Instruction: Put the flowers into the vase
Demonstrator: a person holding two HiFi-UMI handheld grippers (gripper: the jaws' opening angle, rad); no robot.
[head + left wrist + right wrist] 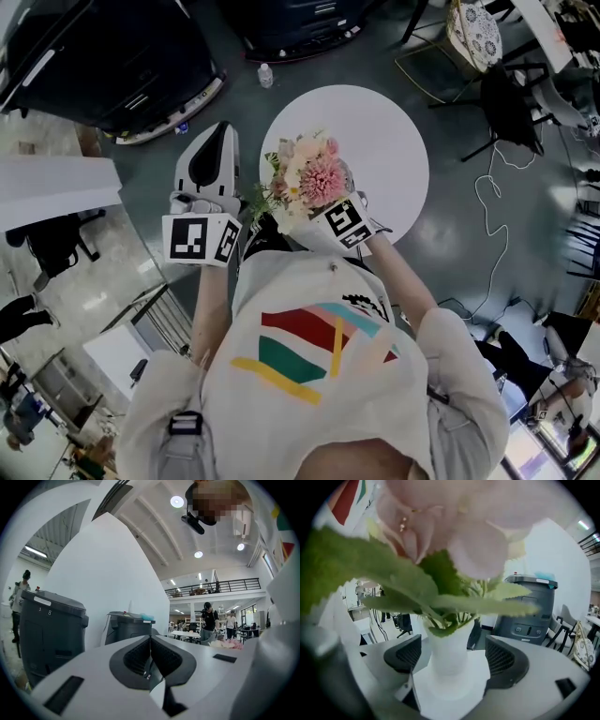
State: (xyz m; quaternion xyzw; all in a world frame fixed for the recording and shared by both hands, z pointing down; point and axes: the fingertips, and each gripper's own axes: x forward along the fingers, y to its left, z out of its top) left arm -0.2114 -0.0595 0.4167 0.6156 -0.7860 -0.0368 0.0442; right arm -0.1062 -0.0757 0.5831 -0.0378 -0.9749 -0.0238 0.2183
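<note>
round white table (384,141) on grey floor (469,234); a white vase (447,651) of flowers (309,178) stands on it

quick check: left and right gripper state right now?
Left gripper: closed, fingers together, nothing between them.
Right gripper: open, fingers apart on either side of the white vase of pink flowers, not pressing it.

A round white surface (394,141) is set on a polished grey floor (450,225). Tall dark grey cabinets (51,634) are ranged nearby. Round ceiling lamps (177,501) are lit above a black-railed mezzanine balcony (220,585).
</note>
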